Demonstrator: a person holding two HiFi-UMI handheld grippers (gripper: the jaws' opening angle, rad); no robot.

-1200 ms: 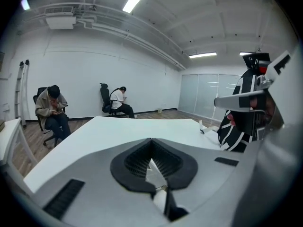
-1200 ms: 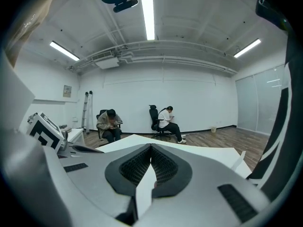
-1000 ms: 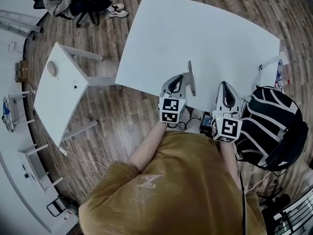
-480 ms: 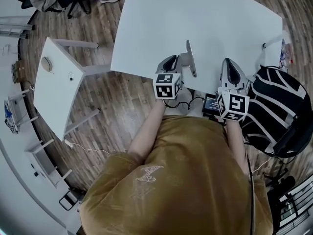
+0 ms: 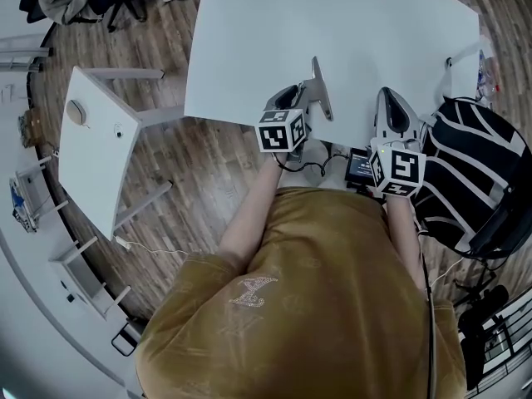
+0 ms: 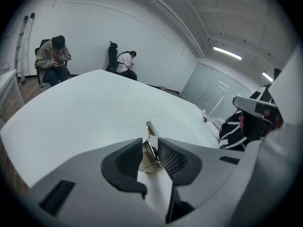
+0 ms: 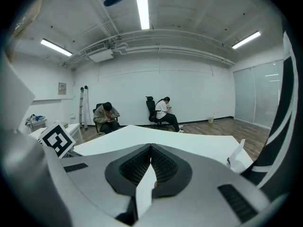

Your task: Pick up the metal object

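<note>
The metal object [image 5: 319,88] is a long flat grey strip above the near edge of the white table [image 5: 349,32]. My left gripper [image 5: 300,98] is shut on its lower end. In the left gripper view the metal object [image 6: 151,132] pokes out between the dark ribbed pads [image 6: 129,159] of my left gripper [image 6: 150,148], with a wire loop showing in the gap. My right gripper [image 5: 390,98] hovers over the table's near edge to the right, shut on nothing. Seen from the right gripper view, my right gripper [image 7: 151,150] has its pads touching.
A black-and-white striped backpack [image 5: 465,181] sits close on the right. A small black device [image 5: 362,166] lies below the table edge between my arms. A smaller white table [image 5: 100,148] stands to the left. Two people sit on chairs [image 6: 54,60] by the far wall.
My left gripper has lifted and turned with the metal object in it; its marker cube now faces the camera more. My right gripper has shifted only slightly.
</note>
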